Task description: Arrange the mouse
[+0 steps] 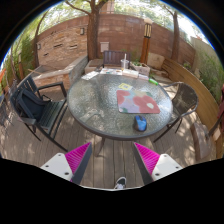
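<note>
In the gripper view, the two-finger gripper with magenta pads (113, 160) is held wide open with nothing between its fingers. A small blue computer mouse (140, 124) is seen well beyond them, on the round glass-topped patio table (95, 105), just beside a red-and-white patterned mat (138, 100). A dark metal chair (38, 105) is placed beside the table.

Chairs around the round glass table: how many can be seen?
3: one dark chair left of the table, one at its right, one beyond it. Others may be hidden. Gripper open.
</note>
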A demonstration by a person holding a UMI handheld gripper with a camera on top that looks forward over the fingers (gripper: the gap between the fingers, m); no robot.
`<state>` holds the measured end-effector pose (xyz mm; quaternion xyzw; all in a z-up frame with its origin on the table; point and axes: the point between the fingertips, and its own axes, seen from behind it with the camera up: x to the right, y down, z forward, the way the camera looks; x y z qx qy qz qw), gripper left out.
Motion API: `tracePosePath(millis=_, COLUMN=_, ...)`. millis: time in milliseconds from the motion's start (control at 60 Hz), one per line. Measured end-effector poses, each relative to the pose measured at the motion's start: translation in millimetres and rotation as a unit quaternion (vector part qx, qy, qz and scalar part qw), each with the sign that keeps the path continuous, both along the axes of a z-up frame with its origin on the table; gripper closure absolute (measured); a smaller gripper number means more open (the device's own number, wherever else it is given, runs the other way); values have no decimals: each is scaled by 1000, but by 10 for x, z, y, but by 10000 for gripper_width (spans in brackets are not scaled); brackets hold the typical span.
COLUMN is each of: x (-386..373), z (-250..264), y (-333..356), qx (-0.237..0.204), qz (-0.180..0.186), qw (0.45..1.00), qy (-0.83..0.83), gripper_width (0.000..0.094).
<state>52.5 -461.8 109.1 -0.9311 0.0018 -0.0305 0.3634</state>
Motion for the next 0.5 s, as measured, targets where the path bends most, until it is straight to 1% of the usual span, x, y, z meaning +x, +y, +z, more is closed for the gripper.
tracePosePath(millis=100, x=616, z=-347, y=348, qx=0, qz=-25, qw=1000, qy=-13, gripper_width=85)
tracePosePath(millis=183, x=989, z=-603, y=736, qx=3, qz=-36, qw=999, qy=-11, gripper_width=86)
tracePosePath(millis=350, x=1415, z=-1018, y=1433, qx=17, qz=-30, qw=999, qy=-1, gripper_width=97)
tracePosePath(millis=417, x=1416, z=-1178, y=1609, qx=8, qz=-23, qw=1000, qy=14, gripper_width=129)
tracePosePath(millis=500, x=1414, z=-1297, y=1680, qx=-2, qz=-21, qw=999, qy=26, gripper_width=259)
